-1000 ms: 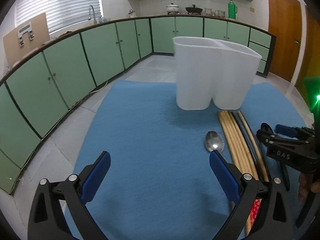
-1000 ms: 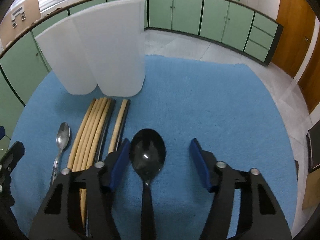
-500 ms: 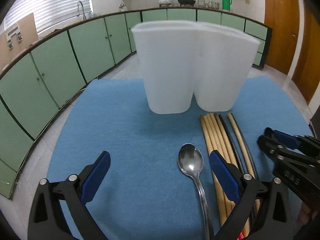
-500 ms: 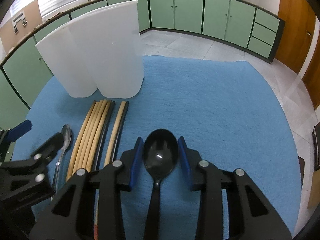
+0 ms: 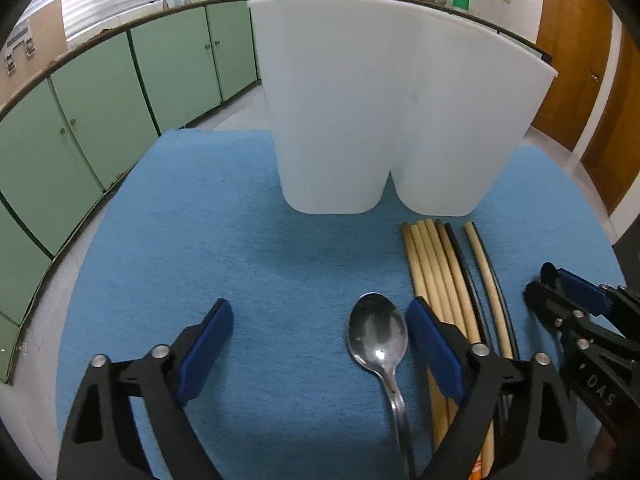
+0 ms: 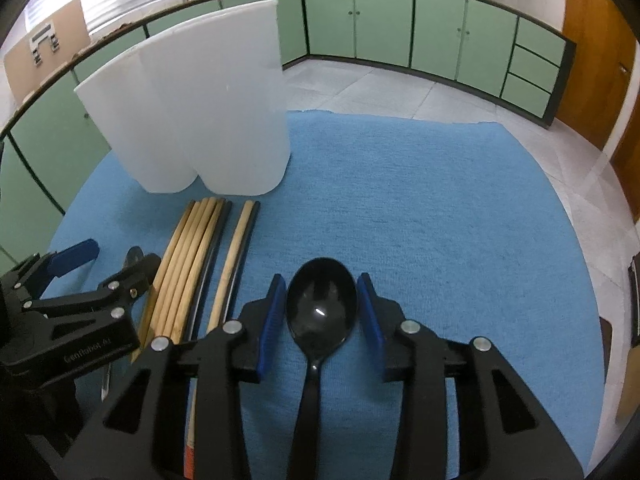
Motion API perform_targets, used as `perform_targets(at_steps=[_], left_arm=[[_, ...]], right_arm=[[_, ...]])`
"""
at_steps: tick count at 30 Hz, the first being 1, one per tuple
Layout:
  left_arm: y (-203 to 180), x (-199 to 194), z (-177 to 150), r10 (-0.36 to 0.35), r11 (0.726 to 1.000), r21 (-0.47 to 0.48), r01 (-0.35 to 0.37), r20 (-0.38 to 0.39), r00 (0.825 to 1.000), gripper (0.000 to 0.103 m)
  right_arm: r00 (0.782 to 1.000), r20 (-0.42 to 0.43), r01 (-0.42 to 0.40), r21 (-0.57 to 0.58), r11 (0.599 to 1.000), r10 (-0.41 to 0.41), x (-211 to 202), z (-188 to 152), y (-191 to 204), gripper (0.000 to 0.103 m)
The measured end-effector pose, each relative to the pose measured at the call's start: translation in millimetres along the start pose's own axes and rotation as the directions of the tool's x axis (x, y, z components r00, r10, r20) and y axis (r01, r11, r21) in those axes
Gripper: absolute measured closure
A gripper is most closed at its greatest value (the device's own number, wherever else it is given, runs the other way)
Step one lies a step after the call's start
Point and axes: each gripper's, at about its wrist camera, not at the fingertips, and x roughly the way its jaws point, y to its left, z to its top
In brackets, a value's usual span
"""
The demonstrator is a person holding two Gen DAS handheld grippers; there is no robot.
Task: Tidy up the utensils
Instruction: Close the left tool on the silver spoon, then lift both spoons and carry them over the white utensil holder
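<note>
Utensils all lie unsorted on tabletop before holder: left gripper fingers spread, closing around steel spoon; right gripper fingers opening slightly, flanking black spoon; chopsticks untouched.

The left gripper bore "GenRobot.AI" on its body; the right gripper showed "DAS".

Left gripper, jaws closing, straddles a steel spoon beside chopsticks on blue mat.
</note>
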Motion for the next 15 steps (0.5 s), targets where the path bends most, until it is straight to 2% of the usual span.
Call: perform_targets(at_steps=[2, 3, 5, 7, 8, 10, 12, 15], left_arm=[[-2.9, -3.0, 0.4, -0.022, 1.000, 0.004, 0.022, -0.002, 1.000, 0.036], [-5.5, -3.6, 2.2, -0.033, 0.999, 0.006, 0.033, -0.003, 0.999, 0.040], [-9.6, -4.6, 4.7, -0.060, 0.998, 0.017, 0.060, -0.002, 0.998, 0.060], [-13.0, -5.3, 6.0, -0.082, 0.996, 0.023, 0.082, -0.001, 0.997, 0.072], [-15.9, -6.3, 6.2, -0.090, 0.995, 0.030, 0.090, -0.002, 0.996, 0.075], [-21.3, -8.7, 5.1, -0.096, 0.995, 0.041, 0.096, 0.000, 0.995, 0.075], [-28.0, -11.8, 3.1, -0.097, 0.994, 0.047, 0.096, 0.011, 0.995, 0.075], [-23.3, -19.1, 2.7, -0.137, 0.990, 0.032, 0.135, 0.051, 0.989, 0.075]], right_arm=[[1.000, -0.016, -0.006, -0.008, 1.000, 0.006, 1.1, 3.8, 2.1, 0.059], [1.000, -0.023, -0.005, -0.011, 1.000, 0.005, 1.6, 4.8, 2.2, 0.059], [0.999, -0.036, -0.006, -0.018, 1.000, 0.005, 2.3, 6.8, 3.0, 0.059], [0.999, -0.049, -0.010, -0.020, 1.000, 0.009, 3.6, 8.6, 3.7, 0.059], [0.998, -0.054, -0.010, -0.023, 1.000, 0.008, 4.1, 10.1, 3.7, 0.063], [0.998, -0.058, -0.007, -0.029, 1.000, 0.006, 5.6, 12.8, 2.9, 0.069], [0.998, -0.061, -0.024, -0.013, 1.000, 0.023, 5.7, 14.8, 0.6, 0.069], [0.998, -0.023, -0.060, 0.016, 0.998, 0.060, -0.8, 14.2, -5.8, 0.069]])
